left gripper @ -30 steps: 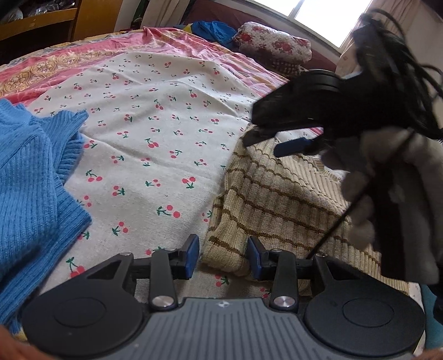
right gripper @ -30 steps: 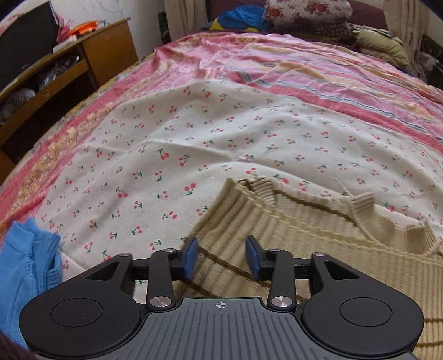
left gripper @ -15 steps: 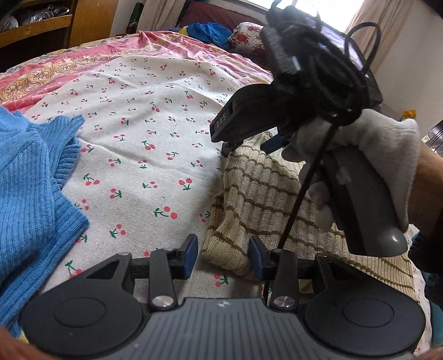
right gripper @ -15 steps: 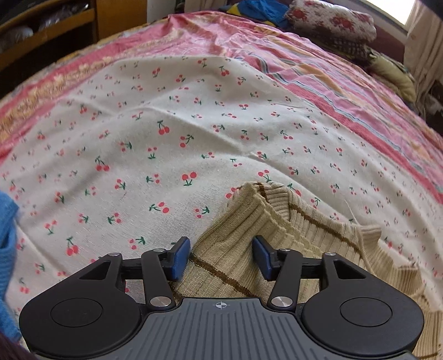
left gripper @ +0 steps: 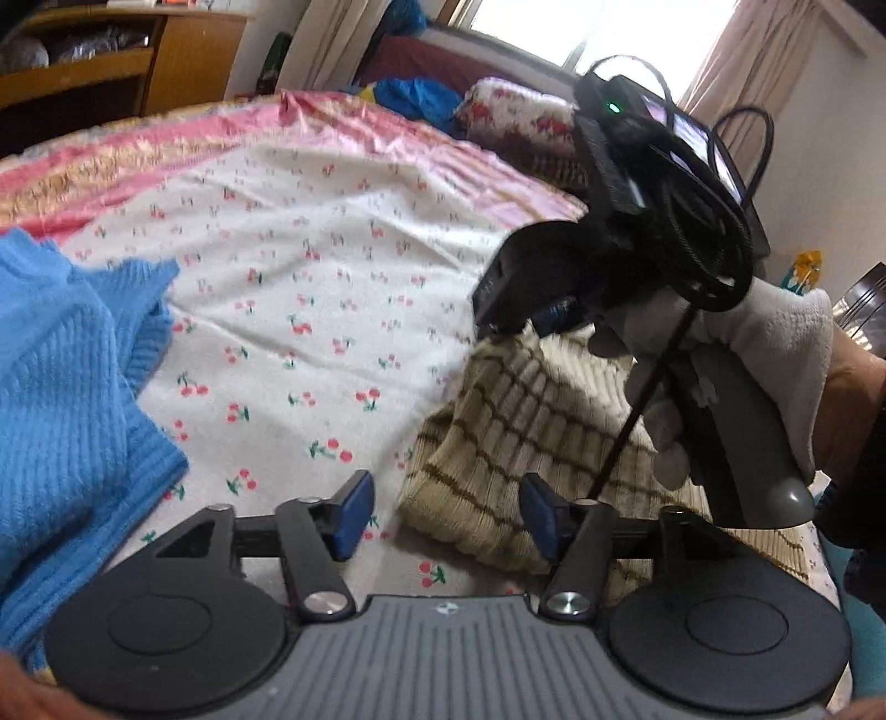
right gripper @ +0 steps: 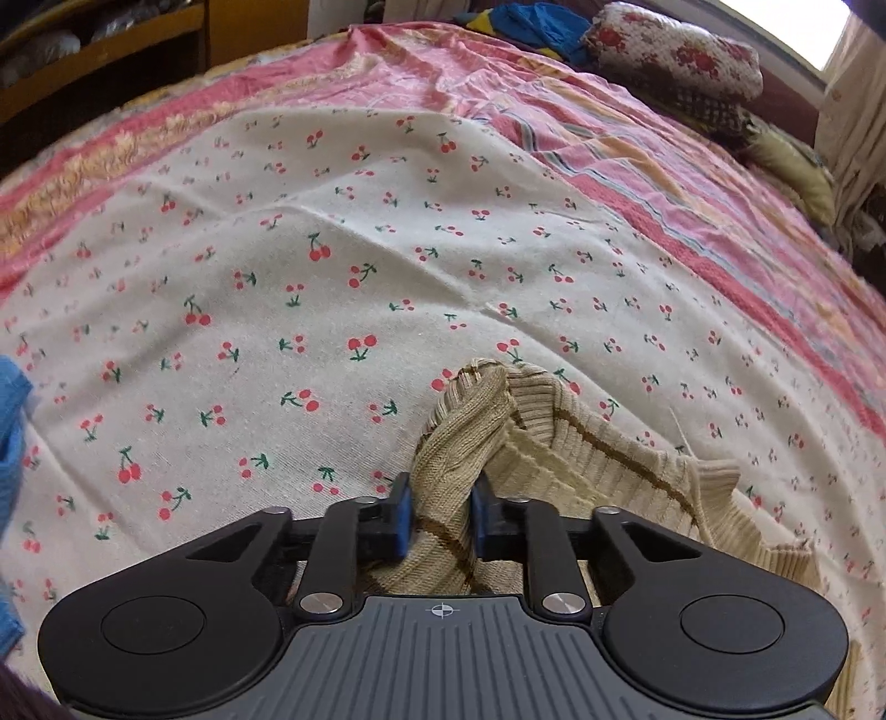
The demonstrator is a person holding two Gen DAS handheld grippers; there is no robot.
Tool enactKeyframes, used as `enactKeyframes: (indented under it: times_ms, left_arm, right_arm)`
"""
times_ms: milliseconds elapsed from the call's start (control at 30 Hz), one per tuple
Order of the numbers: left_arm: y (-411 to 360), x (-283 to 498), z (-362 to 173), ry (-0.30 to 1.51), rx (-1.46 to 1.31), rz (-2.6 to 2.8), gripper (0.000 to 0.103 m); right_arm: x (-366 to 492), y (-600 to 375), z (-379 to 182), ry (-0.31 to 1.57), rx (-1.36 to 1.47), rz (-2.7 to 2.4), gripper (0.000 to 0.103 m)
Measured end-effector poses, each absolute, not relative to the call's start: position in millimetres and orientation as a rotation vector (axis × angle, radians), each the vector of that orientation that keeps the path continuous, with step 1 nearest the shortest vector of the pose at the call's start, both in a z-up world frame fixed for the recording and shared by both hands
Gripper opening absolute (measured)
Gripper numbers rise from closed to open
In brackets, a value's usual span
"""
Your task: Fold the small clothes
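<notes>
A beige ribbed knit top with brown stripes (left gripper: 531,421) lies on the cherry-print sheet (left gripper: 310,310). My right gripper (right gripper: 440,518) is shut on a bunched corner of the beige top (right gripper: 554,443) and lifts its edge. In the left wrist view the right gripper (left gripper: 531,321) sits over the top's far corner, held by a white-gloved hand. My left gripper (left gripper: 443,518) is open, its right finger at the top's near corner and its left finger over the sheet.
A blue knit sweater (left gripper: 61,399) lies at the left on the sheet. A pink striped bedspread (right gripper: 637,138), a floral pillow (right gripper: 675,50) and blue cloth (right gripper: 531,22) lie further back. A wooden shelf unit (left gripper: 111,61) stands at the far left.
My right gripper has closed on the beige top's corner, bunching and lifting it. My left gripper has opened wider near the top's near corner.
</notes>
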State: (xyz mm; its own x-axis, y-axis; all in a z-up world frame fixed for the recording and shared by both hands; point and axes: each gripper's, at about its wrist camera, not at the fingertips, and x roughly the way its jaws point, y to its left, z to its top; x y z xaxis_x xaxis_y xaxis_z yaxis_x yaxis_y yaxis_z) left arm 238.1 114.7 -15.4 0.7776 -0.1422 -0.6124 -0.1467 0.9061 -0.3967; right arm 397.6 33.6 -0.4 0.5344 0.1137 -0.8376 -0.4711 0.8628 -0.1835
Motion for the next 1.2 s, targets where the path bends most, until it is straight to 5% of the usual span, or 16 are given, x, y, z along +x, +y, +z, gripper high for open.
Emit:
enactKeyframes:
  times_ms: [367,633,667,733,800,833,1200]
  left_arm:
    - [111,239,-16,0.636,-0.412,0.065,0.086]
    - [84,256,-21,0.6,-0.338,0.035,0.087]
    - [80,256,-20,0.591,-0.324,0.022,0.085]
    - [72,256,-18,0.585,-0.294,-0.012,0.063]
    - [63,257,-13,0.596,-0.286,-0.08,0.026]
    - [59,257,-10,0.595,-0.299,-0.101,0.022]
    - [-41,243,36,0.513,-0.155,-0.35,0.02]
  right_arm:
    - [397,-16,33,0.933,-0.227,0.413,0.014]
    - [390,-60,53,0.922,-0.107,0.428,0.013]
    - [389,-66,55,0.92,-0.096,0.429,0.013]
    - [385,-79,60,0.915,-0.07,0.432,0.013]
    - [382,-92,66,0.91,-0.047,0.43,0.013]
    - [380,-100,68,0.908,-0.034,0.428,0.013]
    - [366,-207,91,0.867,0.108,0.353,0.013]
